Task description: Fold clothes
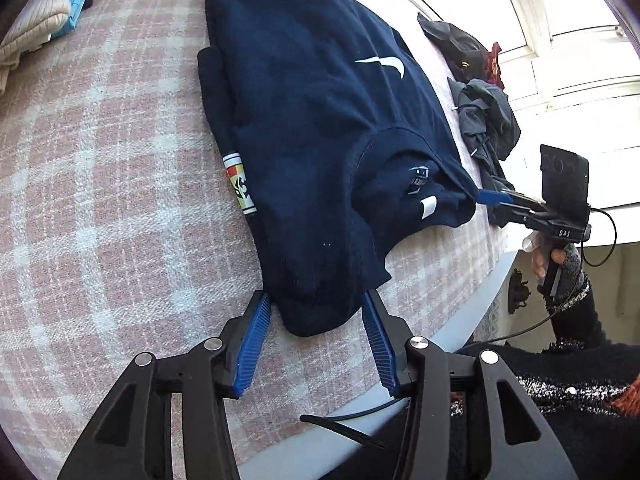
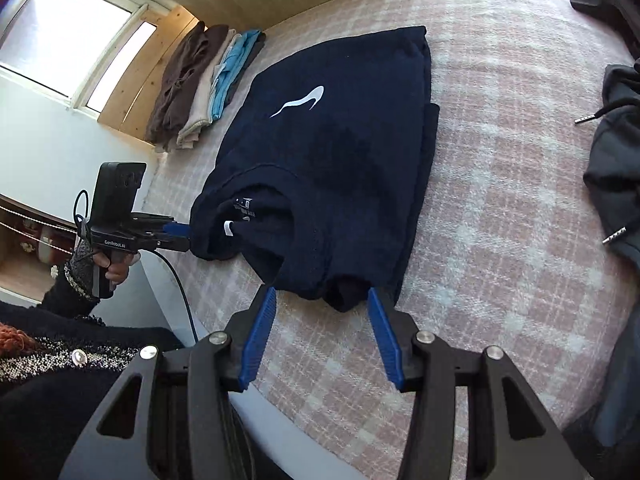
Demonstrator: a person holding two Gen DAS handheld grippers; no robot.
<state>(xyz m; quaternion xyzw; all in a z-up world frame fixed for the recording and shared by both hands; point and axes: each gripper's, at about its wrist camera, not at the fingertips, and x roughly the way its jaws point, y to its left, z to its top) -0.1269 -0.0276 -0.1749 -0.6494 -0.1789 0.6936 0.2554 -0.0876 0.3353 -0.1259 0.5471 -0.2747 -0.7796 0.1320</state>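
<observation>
Left wrist view: left gripper pointed along the bed, jaws spread wide, one blue pad on each side of the near shoulder corner of the navy shirt. The pads sat beside the cloth and clamped nothing. Shirt lay partly folded on the checked cover, collar toward the near edge, white logo up, one sleeve tucked under with a striped patch showing. At the right, the right gripper reached in level from the bed's edge, held by a gloved hand; its tips met the collar cloth, but whether they pinched it could not be read here. A dark heap of clothes lay along the far right edge, details unclear against window glare.

Right wrist view: right gripper jaws wide apart, straddling a bunched corner of the shirt without closing on it. Left gripper came in level from the left edge; its grip was hidden from this side. Folded stack at the far left corner; grey garment cut off at right.
</observation>
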